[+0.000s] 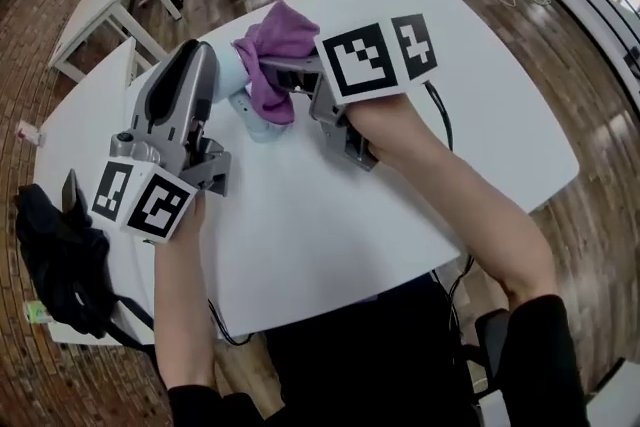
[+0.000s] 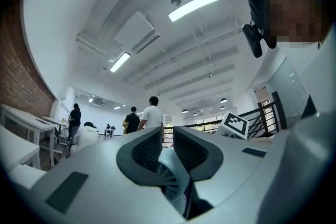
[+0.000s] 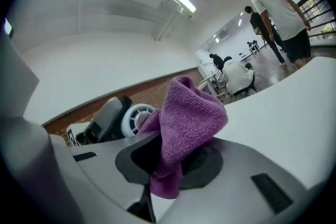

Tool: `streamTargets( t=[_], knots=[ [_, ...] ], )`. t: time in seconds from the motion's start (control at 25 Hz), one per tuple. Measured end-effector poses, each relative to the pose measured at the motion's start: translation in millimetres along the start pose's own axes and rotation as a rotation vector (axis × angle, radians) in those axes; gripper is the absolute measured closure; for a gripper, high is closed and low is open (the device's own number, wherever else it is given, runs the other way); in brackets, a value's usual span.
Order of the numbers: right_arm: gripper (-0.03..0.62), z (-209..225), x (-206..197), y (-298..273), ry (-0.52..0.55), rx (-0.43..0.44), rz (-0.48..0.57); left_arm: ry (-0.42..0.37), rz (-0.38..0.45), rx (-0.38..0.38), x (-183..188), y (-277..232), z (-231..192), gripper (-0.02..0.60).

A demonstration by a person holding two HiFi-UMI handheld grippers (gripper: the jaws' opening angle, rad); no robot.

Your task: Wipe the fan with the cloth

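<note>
Purple cloth [image 1: 276, 43], one; pale fan [image 1: 251, 123], one; hand-held grippers [image 2: 168, 138] [image 3: 169, 153], two.

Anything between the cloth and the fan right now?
Nothing visible stands between them. The right gripper is shut on the cloth, the left gripper on the fan. In the head view the cloth overlaps the fan; contact cannot be told.

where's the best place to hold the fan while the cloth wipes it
Grip the fan by its round rim, edge-on from the side, as the left gripper has it: the ribbed housing looks narrow enough to fit between the jaws, leaving its face free for the cloth in the right gripper.
</note>
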State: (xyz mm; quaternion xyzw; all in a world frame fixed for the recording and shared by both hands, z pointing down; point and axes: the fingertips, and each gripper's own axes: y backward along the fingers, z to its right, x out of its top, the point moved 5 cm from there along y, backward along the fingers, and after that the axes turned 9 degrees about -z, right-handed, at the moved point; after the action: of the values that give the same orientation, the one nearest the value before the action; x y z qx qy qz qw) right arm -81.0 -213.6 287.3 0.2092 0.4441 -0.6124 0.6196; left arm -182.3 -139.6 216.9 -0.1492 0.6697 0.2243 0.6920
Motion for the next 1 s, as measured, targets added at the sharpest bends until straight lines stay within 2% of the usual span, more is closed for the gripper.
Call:
streamTargets(
  t=[0.12,0.28,0.36,0.4,0.48,0.56,0.64,0.72,0.76,0.84,1.0],
  knots=[
    [0.525,5.2,-26.9,-14.6,0.028,-0.025,-0.188,0.000,-0.012,0.005,-0.7,-1.6,1.3,0.518],
    [0.525,11.9,-52.9,-27.3,0.095,-0.075,-0.381,0.022,0.009,-0.009,-1.3,0.1,-4.4,0.518],
    [0.525,16.1,-60.3,-26.2,0.134,-0.103,-0.454,0.037,0.015,-0.016,-3.9,2.6,-6.4,0.518],
    [0.525,19.1,-59.0,-22.7,0.149,-0.125,-0.459,0.043,0.015,-0.019,-5.5,3.5,-6.5,0.518],
    [0.525,22.9,-40.3,-8.7,0.146,-0.166,-0.364,0.052,0.016,-0.023,-6.9,4.5,-6.2,0.518],
    [0.525,12.6,-5.2,14.1,0.117,-0.154,-0.150,0.064,0.024,-0.026,-7.3,5.6,-6.1,0.518],
    [0.525,-14.7,33.1,39.6,0.116,-0.068,0.103,0.077,0.032,-0.033,-7.7,7.2,-7.4,0.518],
    [0.525,-46.9,60.9,55.5,0.145,0.049,0.291,0.089,0.040,-0.044,-8.0,9.2,-10.1,0.518],
    [0.525,-58.9,67.3,56.0,0.151,0.100,0.332,0.096,0.046,-0.049,-8.1,10.1,-11.2,0.518],
    [0.525,-67.0,65.7,43.7,0.137,0.148,0.314,0.110,0.057,-0.055,-8.7,11.8,-11.9,0.518],
    [0.525,-46.5,39.3,12.7,0.056,0.112,0.192,0.114,0.061,-0.056,-8.9,12.5,-8.9,0.518]
  ],
)
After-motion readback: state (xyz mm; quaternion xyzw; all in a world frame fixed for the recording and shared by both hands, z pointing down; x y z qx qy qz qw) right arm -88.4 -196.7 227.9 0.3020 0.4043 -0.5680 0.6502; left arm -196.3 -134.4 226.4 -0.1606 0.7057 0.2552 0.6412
